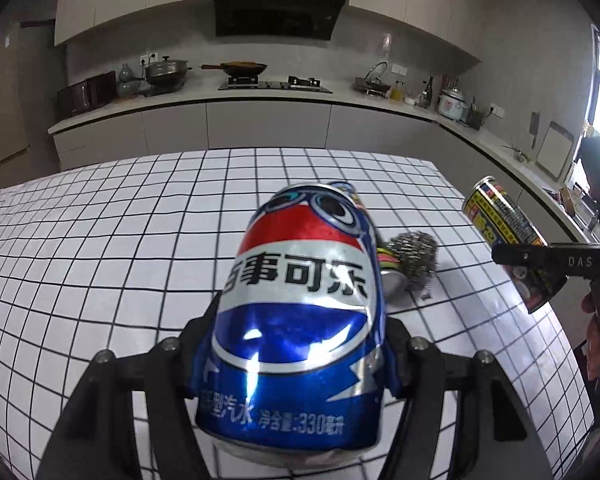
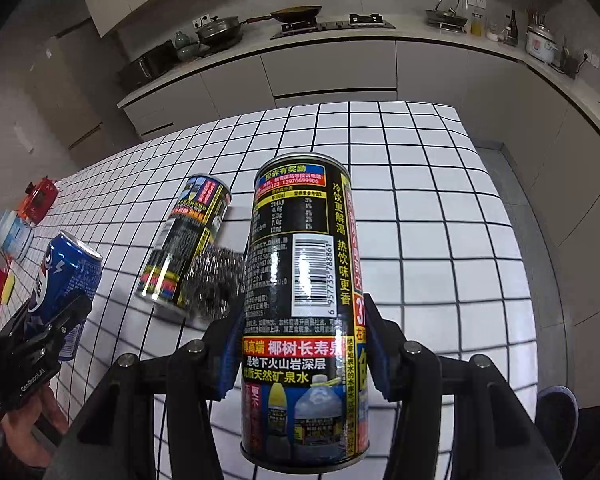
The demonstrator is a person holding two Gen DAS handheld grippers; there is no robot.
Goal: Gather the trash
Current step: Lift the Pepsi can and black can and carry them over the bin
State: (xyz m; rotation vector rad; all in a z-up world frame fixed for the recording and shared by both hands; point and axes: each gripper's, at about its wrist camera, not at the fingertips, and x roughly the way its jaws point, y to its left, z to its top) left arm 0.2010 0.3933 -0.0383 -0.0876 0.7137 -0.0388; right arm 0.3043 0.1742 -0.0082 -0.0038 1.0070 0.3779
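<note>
My left gripper is shut on a dented blue cola can, held tilted above the white gridded tablecloth. My right gripper is shut on a tall black drink can, its blue pads pressing both sides, also off the table. In the left wrist view that black can hangs at the right in the right gripper. In the right wrist view the blue can shows at the left in the left gripper. A second black can lies on the cloth beside a steel-wool scrubber.
A red object, a white and blue jar and a yellow sponge sit at the table's left end. The table's far edge faces a kitchen counter with pans. A hand grips the left tool.
</note>
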